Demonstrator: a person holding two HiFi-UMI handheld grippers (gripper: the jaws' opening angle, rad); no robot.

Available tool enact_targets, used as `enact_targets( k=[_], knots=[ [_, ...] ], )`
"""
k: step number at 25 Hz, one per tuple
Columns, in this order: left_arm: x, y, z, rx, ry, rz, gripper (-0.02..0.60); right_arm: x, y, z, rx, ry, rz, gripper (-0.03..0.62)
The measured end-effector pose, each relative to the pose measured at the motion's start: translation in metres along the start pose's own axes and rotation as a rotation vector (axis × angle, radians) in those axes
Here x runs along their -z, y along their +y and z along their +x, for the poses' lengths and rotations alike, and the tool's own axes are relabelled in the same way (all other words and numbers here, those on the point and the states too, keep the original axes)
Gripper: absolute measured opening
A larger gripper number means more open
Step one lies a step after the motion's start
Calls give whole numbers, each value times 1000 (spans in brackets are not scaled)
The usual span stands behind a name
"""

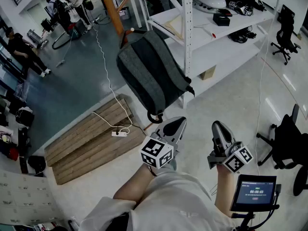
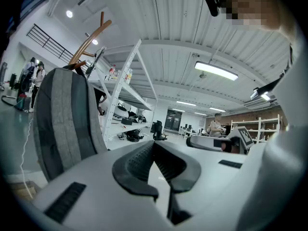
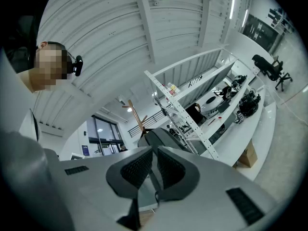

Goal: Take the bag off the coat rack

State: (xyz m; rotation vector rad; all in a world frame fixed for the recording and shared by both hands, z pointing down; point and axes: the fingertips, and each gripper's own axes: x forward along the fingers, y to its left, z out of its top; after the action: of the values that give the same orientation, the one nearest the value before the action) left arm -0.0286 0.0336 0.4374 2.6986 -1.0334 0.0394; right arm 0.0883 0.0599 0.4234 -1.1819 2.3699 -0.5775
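Note:
A grey backpack (image 1: 151, 71) hangs from a peg of the wooden coat rack (image 1: 113, 13); its bottom loop dangles just above my grippers. My left gripper (image 1: 179, 121) is shut and empty, its tip a short way below the bag. To its right, my right gripper (image 1: 216, 125) is also shut with nothing held, further from the bag. In the left gripper view the backpack (image 2: 67, 119) fills the left side, apart from the closed jaws (image 2: 154, 143), with the rack (image 2: 89, 40) above it. In the right gripper view the bag (image 3: 161, 137) shows beyond the jaws (image 3: 154, 150).
White metal shelving (image 1: 216, 37) stands right behind the bag. Wooden pallets (image 1: 91, 141) with a power strip (image 1: 119, 134) lie on the floor at the left. Office chairs (image 1: 286, 146) stand at the right, a small screen (image 1: 253, 192) on a stand at the lower right. People (image 1: 62, 8) are far off.

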Motion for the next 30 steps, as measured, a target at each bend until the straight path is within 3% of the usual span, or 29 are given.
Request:
enact_targets(
  k=[4, 8, 13, 20, 24, 27, 30],
  knots=[
    [-40, 63, 21, -10, -37, 61, 6, -4, -19, 77, -20, 5, -5, 17],
    [-78, 128, 35, -25, -83, 50, 6, -11, -35, 159, -67, 10, -19, 17],
    [-105, 187, 40, -102, -109, 54, 8, -19, -33, 240, -166, 40, -56, 17],
    [-117, 217, 31, -248, -151, 7, 8, -15, -17, 303, -328, 152, -143, 17],
    [-125, 229, 13, -351, -191, -11, 8, -22, -5, 332, -415, 196, -285, 18],
    [-142, 250, -4, -444, -201, 46, 8, -41, 6, 358, -474, 183, -367, 18],
    [-184, 273, -24, -503, -227, 123, 9, -63, 23, 387, -537, 185, -468, 20]
  ],
)
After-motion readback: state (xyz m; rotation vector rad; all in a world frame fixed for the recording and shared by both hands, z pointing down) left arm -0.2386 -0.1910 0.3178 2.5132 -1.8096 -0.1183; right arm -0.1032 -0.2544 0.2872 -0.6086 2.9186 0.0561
